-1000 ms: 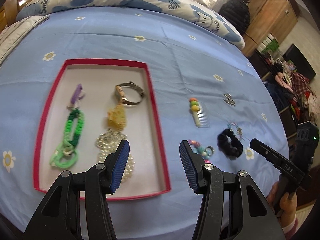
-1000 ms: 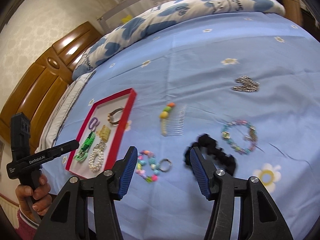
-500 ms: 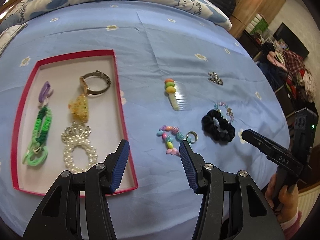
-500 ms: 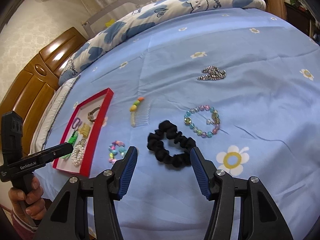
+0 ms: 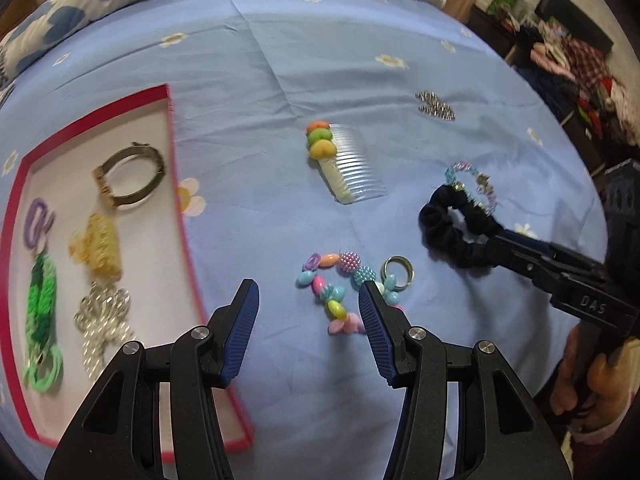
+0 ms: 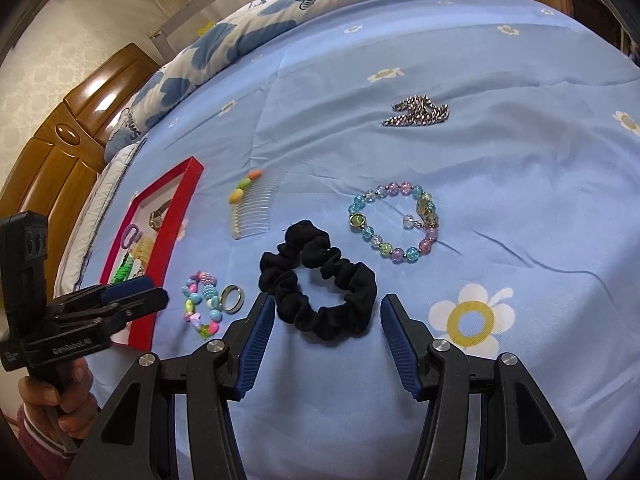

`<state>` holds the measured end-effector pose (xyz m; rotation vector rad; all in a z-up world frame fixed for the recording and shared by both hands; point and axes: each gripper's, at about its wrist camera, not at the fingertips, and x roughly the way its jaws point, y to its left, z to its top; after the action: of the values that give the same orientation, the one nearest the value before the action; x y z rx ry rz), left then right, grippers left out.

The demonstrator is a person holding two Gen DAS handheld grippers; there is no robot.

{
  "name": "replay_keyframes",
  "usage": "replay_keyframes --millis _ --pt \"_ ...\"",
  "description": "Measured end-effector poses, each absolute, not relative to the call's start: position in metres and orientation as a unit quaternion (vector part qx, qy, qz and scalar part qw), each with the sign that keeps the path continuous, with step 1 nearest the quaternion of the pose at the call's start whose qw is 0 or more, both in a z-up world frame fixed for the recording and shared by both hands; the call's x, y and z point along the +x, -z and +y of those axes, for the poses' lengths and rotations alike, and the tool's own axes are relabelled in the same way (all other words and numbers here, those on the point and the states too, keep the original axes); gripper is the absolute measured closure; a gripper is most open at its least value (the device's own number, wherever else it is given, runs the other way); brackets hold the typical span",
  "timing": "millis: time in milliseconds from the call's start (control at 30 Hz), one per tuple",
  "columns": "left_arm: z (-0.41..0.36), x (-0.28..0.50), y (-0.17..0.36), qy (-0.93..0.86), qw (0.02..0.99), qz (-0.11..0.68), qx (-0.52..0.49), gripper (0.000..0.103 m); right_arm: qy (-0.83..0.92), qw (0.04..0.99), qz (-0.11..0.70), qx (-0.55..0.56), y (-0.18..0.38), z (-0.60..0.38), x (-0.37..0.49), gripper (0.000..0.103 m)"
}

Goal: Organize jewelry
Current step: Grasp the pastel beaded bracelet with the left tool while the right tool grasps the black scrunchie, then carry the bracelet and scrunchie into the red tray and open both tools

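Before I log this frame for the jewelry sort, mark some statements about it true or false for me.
1. Both tools, left tool and right tool, are open. True.
2. The black scrunchie lies inside the red tray. False: it lies on the blue sheet, outside the tray.
3. The comb is on the sheet, not in the tray. True.
4. The silver chain is clamped in the right tool. False: it lies far off on the sheet, untouched.
5. A pearl bracelet lies in the tray. True.
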<state>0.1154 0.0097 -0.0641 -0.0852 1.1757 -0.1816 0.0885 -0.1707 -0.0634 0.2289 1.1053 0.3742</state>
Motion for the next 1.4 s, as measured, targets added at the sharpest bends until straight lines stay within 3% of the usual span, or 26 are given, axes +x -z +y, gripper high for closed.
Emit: replay_keyframes --millis 300,367,433,467,567,700,1400 --pt "-0.004 0.121 0.082 0.104 0.816 0.569 -0.008 0.056 -0.174 0.827 0.525 0.103 0.073 -0.168 0.093 0.047" --pt "-0.005 0.121 0.082 0.108 0.816 0.568 -0.007 0.072 -0.171 0.829 0.524 0.098 0.073 -0.167 0.092 0.052" --pt "-0.006 0.120 0.081 0.116 0.815 0.568 -0.008 0.084 -0.169 0.828 0.526 0.097 0.073 -0.167 0.092 0.071" --pt "-0.007 0.121 0.082 0.119 0.815 0.567 -0.010 0.095 -0.168 0.827 0.527 0.100 0.073 -0.167 0.091 0.074" --pt "-0.012 0.120 0.080 0.126 0.817 0.563 -0.005 0.095 -0.169 0.826 0.526 0.106 0.073 -0.168 0.089 0.088" --pt "-0.014 0.115 0.075 0.130 0.822 0.554 -0.010 0.095 -0.176 0.828 0.521 0.110 0.067 -0.168 0.084 0.094" --pt "0.035 0.085 0.009 0.112 0.863 0.480 -0.112 0.095 -0.215 0.849 0.468 0.119 0.017 -0.145 0.073 0.096"
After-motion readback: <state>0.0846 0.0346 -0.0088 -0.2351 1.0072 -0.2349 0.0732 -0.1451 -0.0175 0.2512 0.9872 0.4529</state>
